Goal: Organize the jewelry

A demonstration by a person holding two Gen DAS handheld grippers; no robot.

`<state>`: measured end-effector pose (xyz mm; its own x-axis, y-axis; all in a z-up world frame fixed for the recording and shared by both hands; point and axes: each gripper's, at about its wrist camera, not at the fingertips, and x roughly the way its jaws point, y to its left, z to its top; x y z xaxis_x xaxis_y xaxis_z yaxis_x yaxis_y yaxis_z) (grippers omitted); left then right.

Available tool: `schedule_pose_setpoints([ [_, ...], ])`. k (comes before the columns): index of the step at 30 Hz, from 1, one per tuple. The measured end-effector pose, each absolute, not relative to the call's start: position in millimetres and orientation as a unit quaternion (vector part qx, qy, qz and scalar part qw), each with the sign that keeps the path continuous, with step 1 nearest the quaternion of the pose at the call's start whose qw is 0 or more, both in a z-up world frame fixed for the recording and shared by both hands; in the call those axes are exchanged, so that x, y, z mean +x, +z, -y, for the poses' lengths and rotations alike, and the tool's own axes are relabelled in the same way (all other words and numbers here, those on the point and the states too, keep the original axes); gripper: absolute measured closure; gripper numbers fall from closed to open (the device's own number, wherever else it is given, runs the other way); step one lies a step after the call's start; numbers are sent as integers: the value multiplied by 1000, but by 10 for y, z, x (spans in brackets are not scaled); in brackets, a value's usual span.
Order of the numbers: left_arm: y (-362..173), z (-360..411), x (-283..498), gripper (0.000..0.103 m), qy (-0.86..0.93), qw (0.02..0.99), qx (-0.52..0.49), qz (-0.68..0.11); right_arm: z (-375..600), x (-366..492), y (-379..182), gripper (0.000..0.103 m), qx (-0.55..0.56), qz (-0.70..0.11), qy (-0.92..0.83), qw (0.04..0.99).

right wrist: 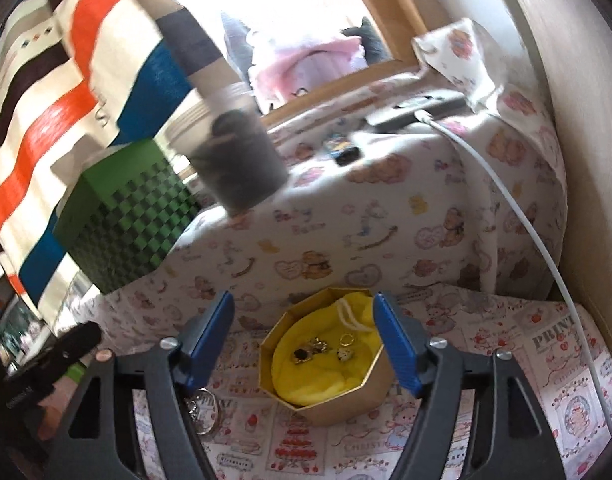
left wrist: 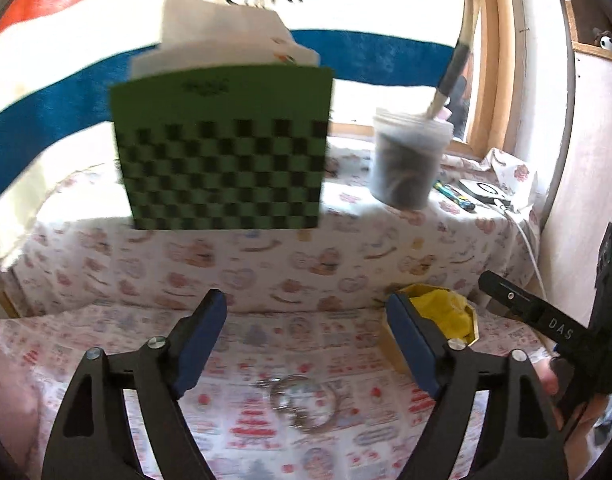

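Right now I am holding both sets of jaws wide apart with nothing between them. My left gripper [left wrist: 306, 336] is hovering above a tangle of silver rings [left wrist: 301, 404] lying loose on the patterned cloth [left wrist: 265, 364] covering the bench, just beside the box. My right gripper [right wrist: 303, 340] is looking down into the gold octagonal box [right wrist: 326, 404].

That box is lined with yellow fabric [right wrist: 306, 380], and it is carrying a few small pieces: a dark-stoned piece [right wrist: 301, 355], a gold ring [right wrist: 346, 339] and a pale charm [right wrist: 343, 355].

As I judge it, the risk is sitting with the loose rings: they are thin and lying flat, so my pads could be slipping off them or pinching the cloth instead. The box looks light, and a jaw catching its rim could be tipping it and scattering the pieces.

Behind, a clear tub [left wrist: 410, 160] is holding a dark mass and a stick, too blurred to identify.
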<state>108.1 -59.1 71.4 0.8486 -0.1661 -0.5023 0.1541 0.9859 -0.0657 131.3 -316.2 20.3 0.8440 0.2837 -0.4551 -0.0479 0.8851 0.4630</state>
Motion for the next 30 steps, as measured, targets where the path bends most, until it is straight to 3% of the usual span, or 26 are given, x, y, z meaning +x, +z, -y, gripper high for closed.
schedule_pose_setpoints([
  [5, 577, 347, 928, 5, -82, 968, -17, -239, 3006, 1262, 210, 24, 195, -259, 80, 943],
  [8, 403, 211, 962, 5, -70, 965, -32, -249, 2970, 1228, 217, 18, 178, -252, 74, 948],
  [14, 148, 27, 1056, 5, -49, 963, -43, -260, 2881, 1205, 163, 16, 166, -256, 64, 950],
  [22, 73, -100, 1010, 5, -14, 971, -5, -240, 2641, 1190, 66, 8, 140, -265, 68, 952],
  [30, 5, -247, 1102, 5, -10, 964, -41, -262, 2564, 1178, 37, 3, 135, -266, 59, 953],
])
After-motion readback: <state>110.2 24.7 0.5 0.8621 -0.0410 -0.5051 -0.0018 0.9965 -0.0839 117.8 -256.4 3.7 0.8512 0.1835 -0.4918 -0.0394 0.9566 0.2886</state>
